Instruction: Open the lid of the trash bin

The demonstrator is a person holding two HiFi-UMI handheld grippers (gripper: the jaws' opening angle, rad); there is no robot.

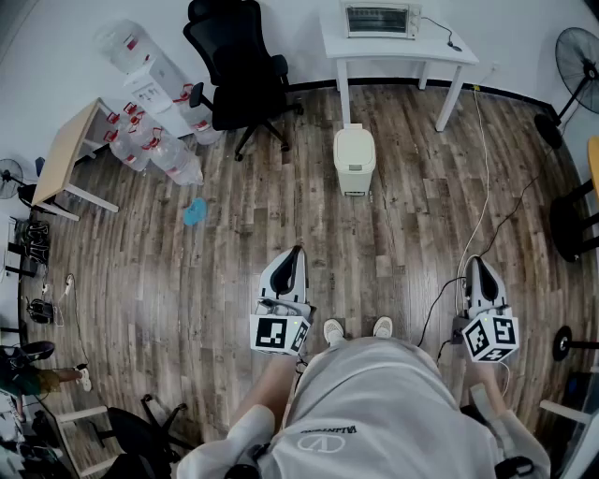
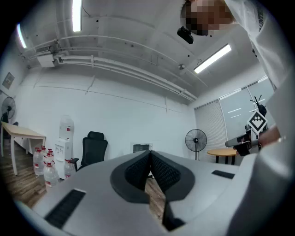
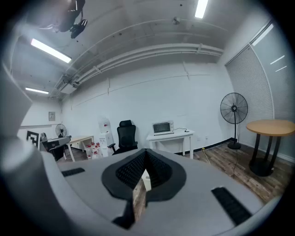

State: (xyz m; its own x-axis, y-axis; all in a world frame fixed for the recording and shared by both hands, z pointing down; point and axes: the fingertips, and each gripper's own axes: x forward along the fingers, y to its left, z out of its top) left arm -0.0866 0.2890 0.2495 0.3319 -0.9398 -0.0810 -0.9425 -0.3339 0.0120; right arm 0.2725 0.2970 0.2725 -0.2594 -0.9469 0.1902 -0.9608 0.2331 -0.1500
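Note:
The cream trash bin [image 1: 355, 161] stands on the wood floor in front of the white table, its lid down. Both grippers are held low near the person's waist, well short of the bin. The left gripper [image 1: 296, 252] points toward the bin with its jaws shut and nothing in them; in its own view the ribbed pads meet at the tips [image 2: 150, 159]. Further right, the right gripper [image 1: 474, 263] is likewise shut and empty. In the right gripper view a sliver of the bin [image 3: 146, 180] shows just past the closed tips [image 3: 145, 157].
A white table [image 1: 398, 49] with a toaster oven [image 1: 381, 19] stands behind the bin. A black office chair [image 1: 239, 65] and several water bottles [image 1: 154, 140] are at the left. A cable [image 1: 482, 201] runs across the floor at right. A standing fan [image 1: 576, 61] is far right.

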